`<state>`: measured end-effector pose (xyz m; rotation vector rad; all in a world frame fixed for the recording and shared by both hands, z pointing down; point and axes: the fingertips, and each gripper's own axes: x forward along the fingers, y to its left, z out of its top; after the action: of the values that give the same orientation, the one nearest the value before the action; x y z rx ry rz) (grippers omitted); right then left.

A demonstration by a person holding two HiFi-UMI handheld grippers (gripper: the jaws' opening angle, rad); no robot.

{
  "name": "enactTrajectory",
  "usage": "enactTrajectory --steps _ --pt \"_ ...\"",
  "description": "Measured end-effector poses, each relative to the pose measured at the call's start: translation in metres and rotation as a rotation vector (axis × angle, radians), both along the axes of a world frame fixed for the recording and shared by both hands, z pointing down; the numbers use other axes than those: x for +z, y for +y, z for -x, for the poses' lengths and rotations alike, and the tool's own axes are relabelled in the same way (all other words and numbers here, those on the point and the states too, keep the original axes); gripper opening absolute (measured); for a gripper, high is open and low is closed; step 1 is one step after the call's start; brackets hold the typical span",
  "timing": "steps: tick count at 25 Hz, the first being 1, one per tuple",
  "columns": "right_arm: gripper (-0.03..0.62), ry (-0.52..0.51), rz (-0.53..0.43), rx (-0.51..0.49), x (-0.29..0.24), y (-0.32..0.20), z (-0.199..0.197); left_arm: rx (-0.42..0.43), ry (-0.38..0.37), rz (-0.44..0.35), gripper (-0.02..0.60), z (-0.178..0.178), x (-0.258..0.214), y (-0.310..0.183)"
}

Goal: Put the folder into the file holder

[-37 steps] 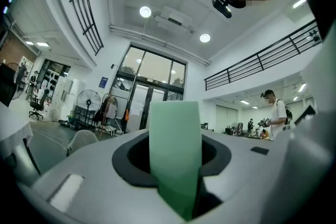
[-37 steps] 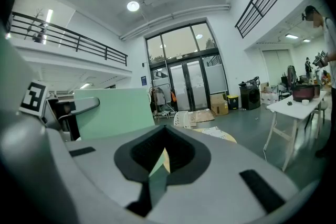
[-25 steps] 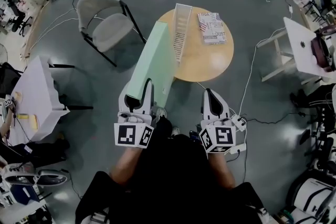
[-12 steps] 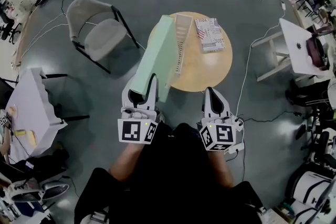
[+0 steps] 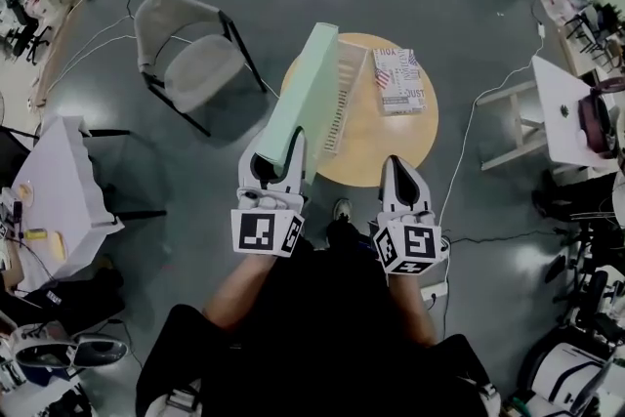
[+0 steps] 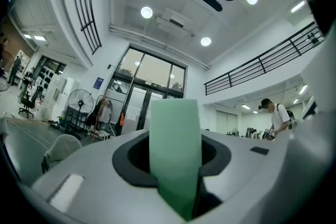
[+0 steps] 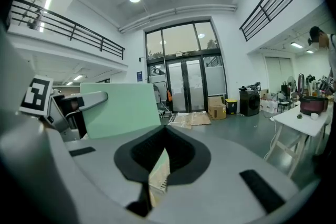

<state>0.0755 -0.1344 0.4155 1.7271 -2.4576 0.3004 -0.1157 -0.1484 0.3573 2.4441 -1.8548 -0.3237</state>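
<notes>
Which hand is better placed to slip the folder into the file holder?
The left, I'd say: the left gripper is clamped on the green folder, which reaches beside the file holder; the right gripper holds nothing.

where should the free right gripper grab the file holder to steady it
Probably best to pinch the file holder by its upright slotted wall, at the top edge, coming from the right with the right gripper; the folder blocks its left side.
</notes>
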Motion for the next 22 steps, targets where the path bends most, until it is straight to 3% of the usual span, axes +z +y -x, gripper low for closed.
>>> enactTrajectory --steps 10,22 --pt "-0.006 -0.005 -0.012 -0.065 -0.003 -0.056 -0.032 -0.058 -0.022 -0.015 0.152 -0.033 0.003 -0.042" --pt "-0.006 -0.006 0.004 -0.101 0.008 -0.078 -0.045 -0.095 -0.023 -0.018 0.152 -0.044 0.016 -0.068"
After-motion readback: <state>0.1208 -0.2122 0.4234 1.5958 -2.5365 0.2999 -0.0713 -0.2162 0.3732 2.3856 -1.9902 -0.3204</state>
